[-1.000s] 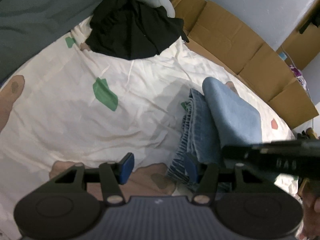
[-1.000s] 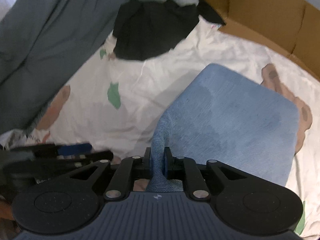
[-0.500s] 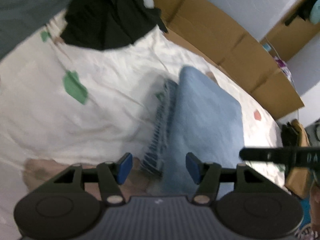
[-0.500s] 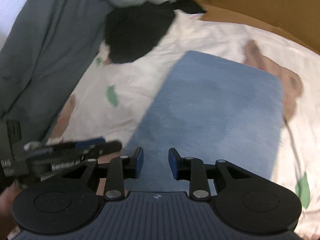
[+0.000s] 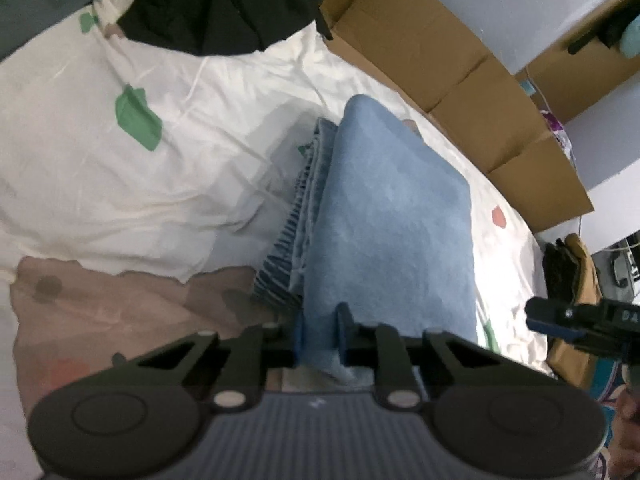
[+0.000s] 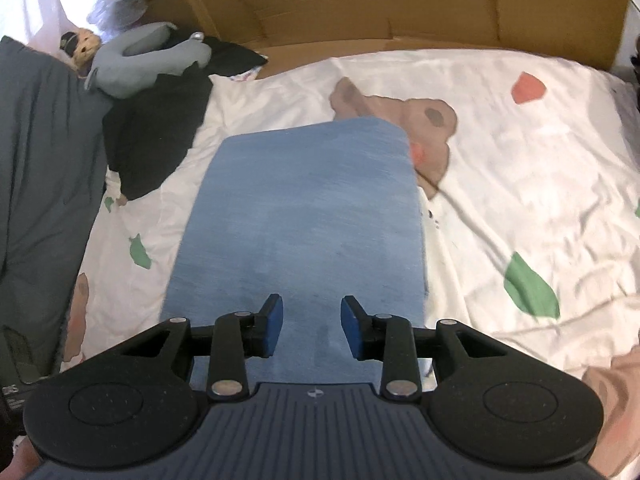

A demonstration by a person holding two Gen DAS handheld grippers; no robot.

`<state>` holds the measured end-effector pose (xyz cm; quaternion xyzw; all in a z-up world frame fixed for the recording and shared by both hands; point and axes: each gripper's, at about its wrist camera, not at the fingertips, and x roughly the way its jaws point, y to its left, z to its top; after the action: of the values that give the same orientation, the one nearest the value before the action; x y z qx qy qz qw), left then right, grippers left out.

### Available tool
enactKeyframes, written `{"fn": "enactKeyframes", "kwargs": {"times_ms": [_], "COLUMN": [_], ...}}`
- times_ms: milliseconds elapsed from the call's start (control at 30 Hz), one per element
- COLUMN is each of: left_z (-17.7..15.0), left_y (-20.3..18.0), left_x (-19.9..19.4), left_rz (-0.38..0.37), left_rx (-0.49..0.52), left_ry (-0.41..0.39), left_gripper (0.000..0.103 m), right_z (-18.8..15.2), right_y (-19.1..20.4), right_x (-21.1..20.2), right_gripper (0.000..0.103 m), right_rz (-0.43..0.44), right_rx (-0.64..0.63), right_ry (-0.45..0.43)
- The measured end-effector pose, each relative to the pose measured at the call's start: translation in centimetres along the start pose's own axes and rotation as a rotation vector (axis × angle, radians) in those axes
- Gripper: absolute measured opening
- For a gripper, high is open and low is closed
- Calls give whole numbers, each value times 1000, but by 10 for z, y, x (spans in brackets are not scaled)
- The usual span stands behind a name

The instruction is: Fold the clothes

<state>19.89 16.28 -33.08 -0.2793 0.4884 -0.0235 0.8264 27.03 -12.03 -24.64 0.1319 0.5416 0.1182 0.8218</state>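
Observation:
Folded blue jeans [image 5: 392, 216] lie on the white printed bedsheet [image 5: 120, 184], their layered edge facing left in the left wrist view. My left gripper [image 5: 320, 332] is at the near end of the jeans, its jaws closing, with a fold of the denim pinched between the blue pads. My right gripper [image 6: 312, 326] hovers over the near part of the jeans [image 6: 304, 208]; its jaws are opening and nothing is between them. The right gripper's tip [image 5: 548, 320] also shows at the right edge of the left wrist view, clear of the cloth.
A black garment [image 6: 156, 136] lies crumpled at the far left of the bed, with a grey plush toy [image 6: 148, 60] on it. A dark grey blanket [image 6: 36, 160] covers the left side. Flattened cardboard [image 6: 400, 0] lines the far edge of the bed.
My right gripper let go of the jeans' edge, opened and swung right over the folded stack. My left gripper moved onto the near end of the jeans and closed on the fabric.

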Motion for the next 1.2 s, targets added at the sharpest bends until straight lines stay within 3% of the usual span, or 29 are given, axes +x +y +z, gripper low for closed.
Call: {"fn": "enactKeyframes", "kwargs": {"times_ms": [367, 500, 667, 833, 1000, 1200], "left_z": [-8, 0, 25, 63, 98, 126], "left_y": [11, 7, -1, -11, -27, -39], "left_x": [12, 6, -3, 10, 42, 83], "left_rz": [22, 40, 78, 81, 49, 22], "left_rx": [16, 58, 131, 183, 233, 284], "left_ry": [59, 68, 8, -28, -67, -58], "left_gripper": [17, 23, 27, 48, 49, 52], "right_z": [-15, -22, -24, -18, -3, 15], "right_y": [-25, -40, -54, -61, -62, -60], "right_x": [14, 21, 33, 51, 69, 90], "right_gripper": [39, 39, 39, 39, 39, 39], "right_rz": [-18, -21, -23, -32, -16, -14], "right_rx": [72, 109, 139, 148, 161, 149], "right_ry": [14, 14, 3, -15, -52, -104]}}
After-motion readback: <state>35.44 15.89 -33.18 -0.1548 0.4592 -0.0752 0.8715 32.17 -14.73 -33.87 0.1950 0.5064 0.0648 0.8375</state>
